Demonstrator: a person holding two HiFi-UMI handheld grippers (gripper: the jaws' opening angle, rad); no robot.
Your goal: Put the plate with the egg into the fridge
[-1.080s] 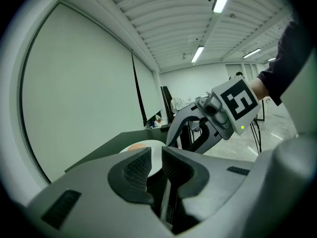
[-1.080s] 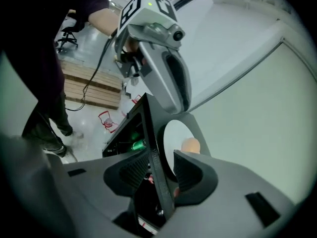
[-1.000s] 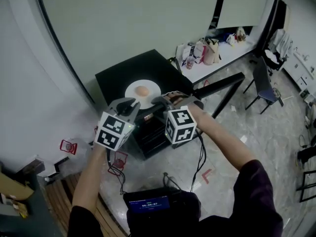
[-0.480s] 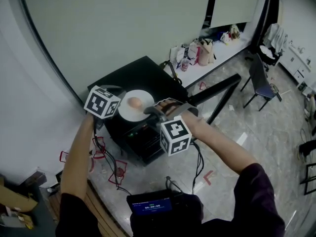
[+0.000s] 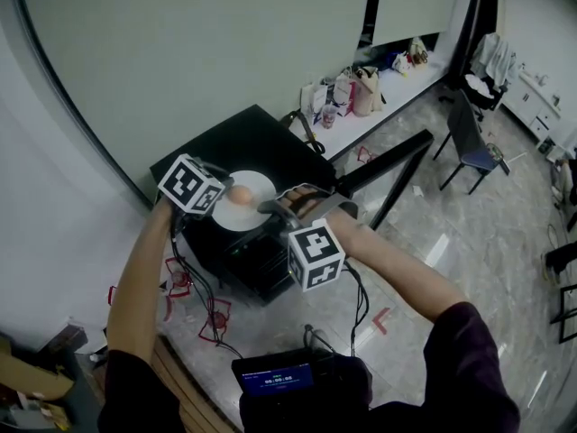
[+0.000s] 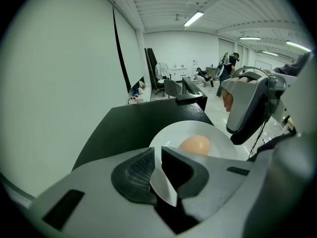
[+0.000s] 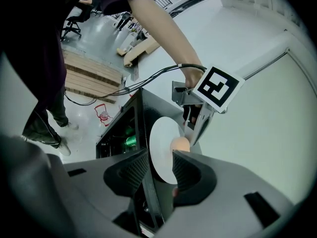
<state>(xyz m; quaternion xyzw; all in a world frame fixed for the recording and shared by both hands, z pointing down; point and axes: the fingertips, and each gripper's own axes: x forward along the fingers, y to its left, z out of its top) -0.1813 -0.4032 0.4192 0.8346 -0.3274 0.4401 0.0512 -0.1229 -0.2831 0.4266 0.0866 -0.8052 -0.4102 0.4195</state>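
Pinching white plate rim from opposite sides, left gripper and right gripper jaws both narrow on it; resting flat atop black cabinet. Risk on uneven lift: tilting, rolling smooth oval egg off glossy round plate; thin rim slipping from ribbed pads.

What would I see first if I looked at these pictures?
A tan egg lying on a white plate, on top of a black box in the middle. The left gripper and right gripper each have the plate's rim between their jaws, one on each side.
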